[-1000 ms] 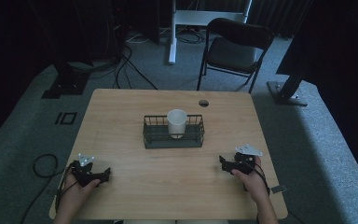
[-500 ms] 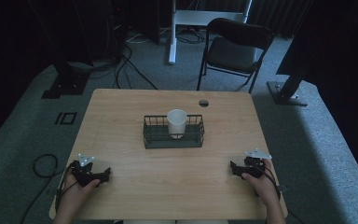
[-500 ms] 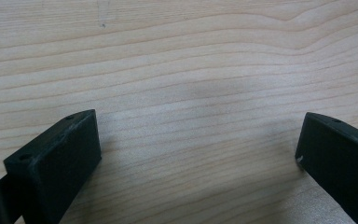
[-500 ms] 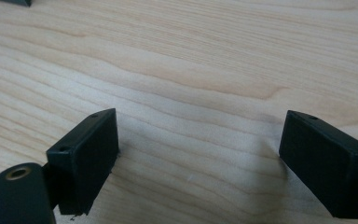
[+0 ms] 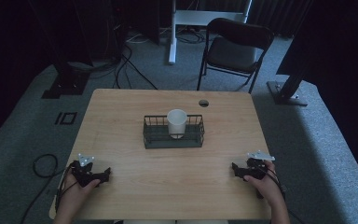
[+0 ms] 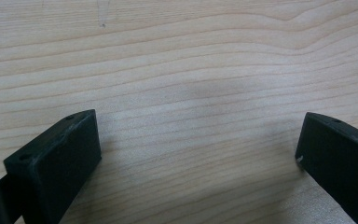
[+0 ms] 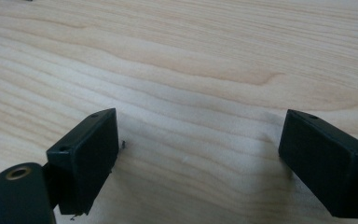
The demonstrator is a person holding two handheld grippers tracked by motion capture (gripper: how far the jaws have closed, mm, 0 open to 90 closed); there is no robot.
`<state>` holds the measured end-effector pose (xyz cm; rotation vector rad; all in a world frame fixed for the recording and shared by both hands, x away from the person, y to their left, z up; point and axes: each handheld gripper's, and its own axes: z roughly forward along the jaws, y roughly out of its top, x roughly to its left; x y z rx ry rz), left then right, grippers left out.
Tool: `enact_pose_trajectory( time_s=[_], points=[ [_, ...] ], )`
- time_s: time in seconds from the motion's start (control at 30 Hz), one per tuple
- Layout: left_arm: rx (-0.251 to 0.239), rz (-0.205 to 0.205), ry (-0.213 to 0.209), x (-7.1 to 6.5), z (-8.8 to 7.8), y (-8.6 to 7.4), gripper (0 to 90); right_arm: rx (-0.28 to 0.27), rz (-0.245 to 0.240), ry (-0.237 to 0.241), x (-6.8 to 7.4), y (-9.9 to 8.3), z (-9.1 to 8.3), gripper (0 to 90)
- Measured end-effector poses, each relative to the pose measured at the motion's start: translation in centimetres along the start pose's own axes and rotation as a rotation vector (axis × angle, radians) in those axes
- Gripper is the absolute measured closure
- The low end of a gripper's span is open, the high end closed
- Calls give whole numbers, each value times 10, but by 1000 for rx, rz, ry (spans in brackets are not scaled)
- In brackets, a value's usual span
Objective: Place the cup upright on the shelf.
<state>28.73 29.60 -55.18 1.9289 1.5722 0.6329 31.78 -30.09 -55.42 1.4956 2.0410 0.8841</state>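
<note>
A white paper cup [image 5: 176,122] stands upright inside a dark wire basket [image 5: 153,138] at the middle of the wooden table [image 5: 168,182]. My left gripper [image 5: 106,174] rests near the table's front left corner, held by a hand. Its jaws are wide apart over bare wood in the left gripper view [image 6: 198,149]. My right gripper [image 5: 234,168] sits near the front right edge, also in a hand. In the right gripper view [image 7: 198,149] its jaws stand apart with nothing between them. Both grippers are far from the basket.
A round cable hole [image 5: 203,102] lies near the table's far edge. Beyond the table stand a black folding chair [image 5: 235,46] and a white desk leg [image 5: 171,32]. Cables [image 5: 42,163] trail on the grey carpet at the left.
My right gripper has slid toward the table's front right edge and lowered onto the wood. The left gripper, cup and basket have stayed put.
</note>
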Motion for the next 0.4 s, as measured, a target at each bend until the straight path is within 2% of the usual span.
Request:
enact_pose_trajectory(
  time_s=[0.4],
  points=[
    [0,1,0,0,0,0,3,0,-1,0,0,-3,-3,113]
  ],
)
